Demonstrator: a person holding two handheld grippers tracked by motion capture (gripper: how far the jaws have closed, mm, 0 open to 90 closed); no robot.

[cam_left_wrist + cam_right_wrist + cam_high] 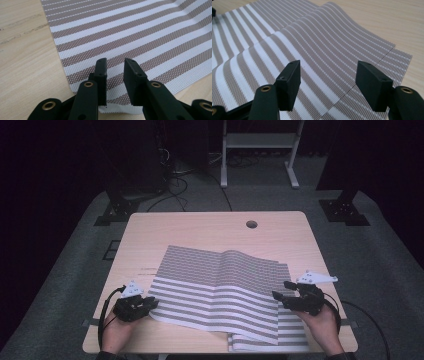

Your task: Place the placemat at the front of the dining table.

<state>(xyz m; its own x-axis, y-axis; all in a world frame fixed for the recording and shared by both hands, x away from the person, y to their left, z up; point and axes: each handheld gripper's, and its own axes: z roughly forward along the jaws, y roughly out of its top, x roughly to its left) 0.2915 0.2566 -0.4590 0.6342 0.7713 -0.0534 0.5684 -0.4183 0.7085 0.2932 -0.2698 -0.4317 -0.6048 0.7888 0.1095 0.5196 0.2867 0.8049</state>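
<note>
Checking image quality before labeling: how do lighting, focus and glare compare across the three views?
High view: dim with dark surroundings, soft and low in detail, the striped mat and table still readable. Left gripper view: bright, even light, mat weave sharp, no glare, the left gripper crisp. Right gripper view: equally bright, the right gripper and near mat sharp, far edge slightly softer.

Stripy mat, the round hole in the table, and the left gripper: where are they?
Stripy mat [220, 290], high view, its middle.
Round hole [251, 224], high view, its centre.
Left gripper [115, 80], left gripper view, between its tips.
</note>
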